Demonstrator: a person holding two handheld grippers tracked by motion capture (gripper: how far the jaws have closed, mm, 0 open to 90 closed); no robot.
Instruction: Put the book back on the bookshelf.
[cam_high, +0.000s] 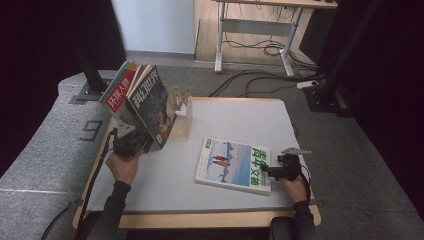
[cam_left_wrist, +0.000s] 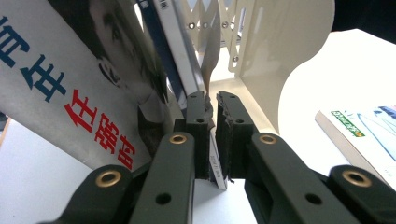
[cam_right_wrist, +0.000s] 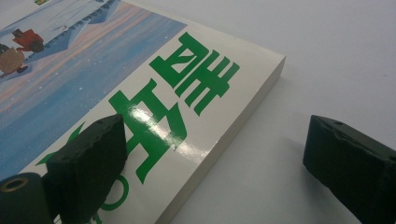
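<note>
Your left gripper (cam_left_wrist: 212, 135) pinches a magazine (cam_high: 152, 107) upright at the rack (cam_high: 182, 112); right gripper (cam_right_wrist: 210, 154), jaws spread, straddles the flat book (cam_high: 234, 165) near the table's (cam_high: 240, 120) right edge, unshelved

My left claw (cam_left_wrist: 215, 135) sits near the bench's (cam_high: 240, 117) left edge, pinching the bottom of a magazine (cam_high: 150, 107) that leans among others by the bookstand (cam_high: 181, 117) at the far left corner. A book (cam_high: 232, 165) lies flat toward the near right corner, my right claw (cam_right_wrist: 212, 158) straddling its right edge.
</note>
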